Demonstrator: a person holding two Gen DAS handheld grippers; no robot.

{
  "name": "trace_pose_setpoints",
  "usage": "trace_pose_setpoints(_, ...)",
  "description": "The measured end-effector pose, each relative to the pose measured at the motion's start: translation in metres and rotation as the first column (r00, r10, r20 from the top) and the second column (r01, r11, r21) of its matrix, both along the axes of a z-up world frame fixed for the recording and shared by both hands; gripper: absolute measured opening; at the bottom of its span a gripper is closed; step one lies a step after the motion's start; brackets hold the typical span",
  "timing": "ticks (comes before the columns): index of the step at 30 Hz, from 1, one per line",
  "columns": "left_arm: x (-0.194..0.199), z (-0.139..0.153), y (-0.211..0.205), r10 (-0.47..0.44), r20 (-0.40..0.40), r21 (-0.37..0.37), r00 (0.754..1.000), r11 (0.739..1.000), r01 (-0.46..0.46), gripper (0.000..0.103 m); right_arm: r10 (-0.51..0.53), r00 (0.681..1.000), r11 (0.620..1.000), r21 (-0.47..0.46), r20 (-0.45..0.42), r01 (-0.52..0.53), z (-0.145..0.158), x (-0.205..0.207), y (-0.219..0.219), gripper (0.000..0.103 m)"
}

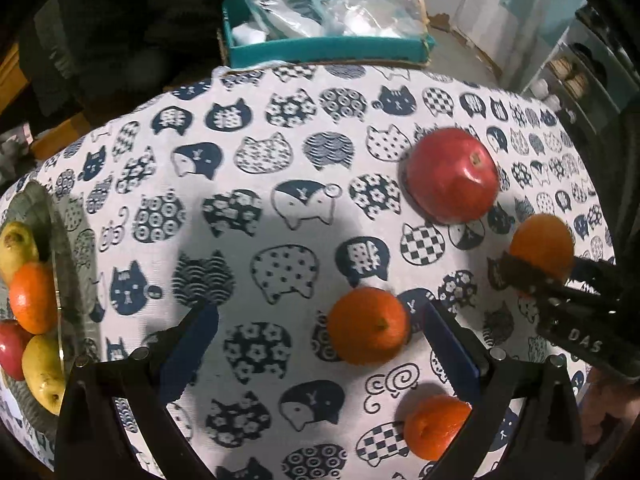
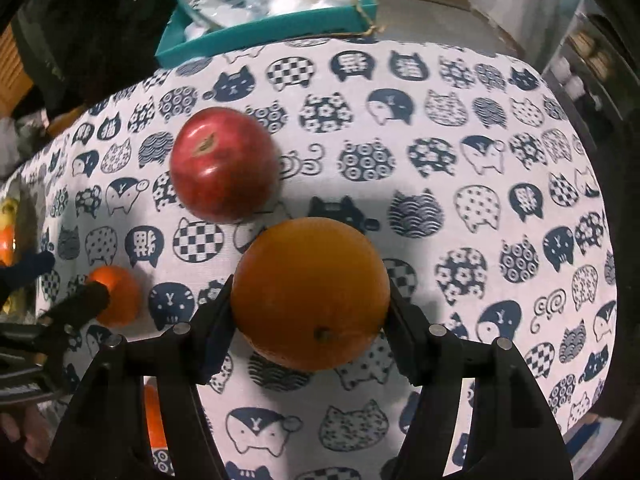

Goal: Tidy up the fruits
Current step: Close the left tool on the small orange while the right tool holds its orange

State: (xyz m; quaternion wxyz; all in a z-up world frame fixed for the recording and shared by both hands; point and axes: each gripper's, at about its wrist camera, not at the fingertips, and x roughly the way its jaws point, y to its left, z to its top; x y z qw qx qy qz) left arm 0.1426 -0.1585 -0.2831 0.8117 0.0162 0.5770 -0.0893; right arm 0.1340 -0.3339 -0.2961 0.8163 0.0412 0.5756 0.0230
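Your right gripper [image 2: 310, 316] clamps the big orange [image 2: 310, 294], pads pressed on both flanks, ready to carry. The red apple [image 2: 224, 164] sits at its eleven o'clock. Your left gripper [image 1: 320, 334] stands open, a small orange [image 1: 368, 326] between its fingers unpressed. The bowl [image 1: 60, 264], at nine o'clock, already collects fruit.

Left gripper [image 1: 316, 324]: I see black frame arms, blue inner pads, round silver screws.
Right gripper [image 2: 310, 308]: I see black frame, dark pads, silver screws; white "DAS" lettering on its side.
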Motion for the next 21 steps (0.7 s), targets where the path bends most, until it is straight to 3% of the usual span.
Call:
trace_pose_setpoints(8, 0.000, -0.010, -0.016, -0.031, -0.018, 0.017, 0.999, 0.999, 0.031, 0.102, -0.021, 1.000, 1.000, 0.005, -0.002, 0.021, 0.002, -0.008, -0.007, 0.067)
trace_pose_setpoints(10, 0.001, -0.011, -0.019, -0.033, -0.017, 0.016, 0.999, 0.999, 0.033, 0.096, -0.020, 1.000, 1.000, 0.005, -0.003, 0.020, 0.003, -0.009, -0.008, 0.067)
trace_pose_setpoints(12, 0.001, -0.010, -0.019, -0.035, -0.017, 0.025, 0.999, 0.999, 0.035, 0.083, -0.018, 1.000, 1.000, 0.005, -0.003, 0.018, 0.004, -0.013, -0.011, 0.067)
trace_pose_setpoints(16, 0.000, -0.012, -0.021, -0.048, -0.025, 0.025, 0.999, 0.998, 0.049, 0.072, -0.015, 1.000, 1.000, 0.002, -0.004, 0.015, 0.001, -0.006, -0.002, 0.067)
trace_pose_setpoints(21, -0.002, -0.017, -0.022, -0.068, -0.044, -0.023, 0.997, 0.997, 0.067, 0.046, -0.013, 1.000, 1.000, -0.003, 0.000, 0.013, 0.000, -0.004, 0.001, 0.067)
